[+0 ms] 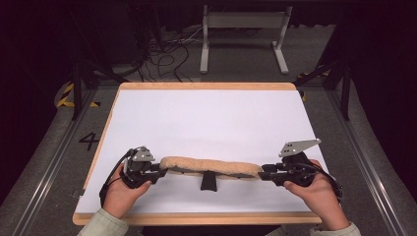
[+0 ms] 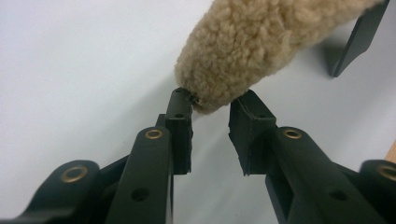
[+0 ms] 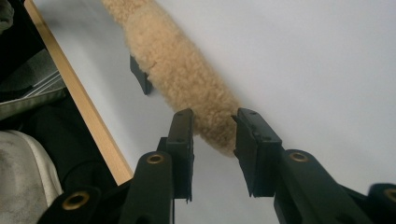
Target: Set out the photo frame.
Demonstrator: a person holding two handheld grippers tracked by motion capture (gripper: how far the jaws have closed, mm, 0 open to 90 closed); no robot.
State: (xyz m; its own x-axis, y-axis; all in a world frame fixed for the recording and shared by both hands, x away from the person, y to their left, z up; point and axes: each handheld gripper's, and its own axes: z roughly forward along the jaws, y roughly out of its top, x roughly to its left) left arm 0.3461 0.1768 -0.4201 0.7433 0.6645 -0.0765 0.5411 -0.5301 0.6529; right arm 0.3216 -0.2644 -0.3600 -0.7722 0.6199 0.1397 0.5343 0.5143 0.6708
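A white, smooth-topped counter (image 1: 206, 118) edged in pale wood carries a long, tan fleece pad (image 1: 211, 166), woolly and curly in texture and rounded like a sausage, lying crosswise near the person's side of the counter with a small black wedge-shaped clip (image 1: 208, 181) jutting from under its middle toward the front edge. One hand-held gripper works each end of it. The left hand-held gripper (image 1: 161, 171), black plastic with brass-coloured rivets and a grey three-cornered plate on top, meets the pad's left end; in the left gripper view its jaws stand partly apart, the blunt end of the fleece (image 2: 243, 51) pokes into the gap, one pad (image 2: 180, 116) touches the wool and the other sits just beside it, so whether it truly pinches the pad cannot be told. The right hand-held gripper (image 1: 263, 173), of the same make, meets the right end; in the right gripper view its jaws, likewise partly apart, straddle the fleece tip (image 3: 187, 88), which fills most of the gap and brushes both flat black pads, though a firm squeeze cannot be made out. The person's hands, in pale sleeves, come in from the counter's wooden front edge (image 3: 84, 102). The fleece rests on the counter along its whole length.
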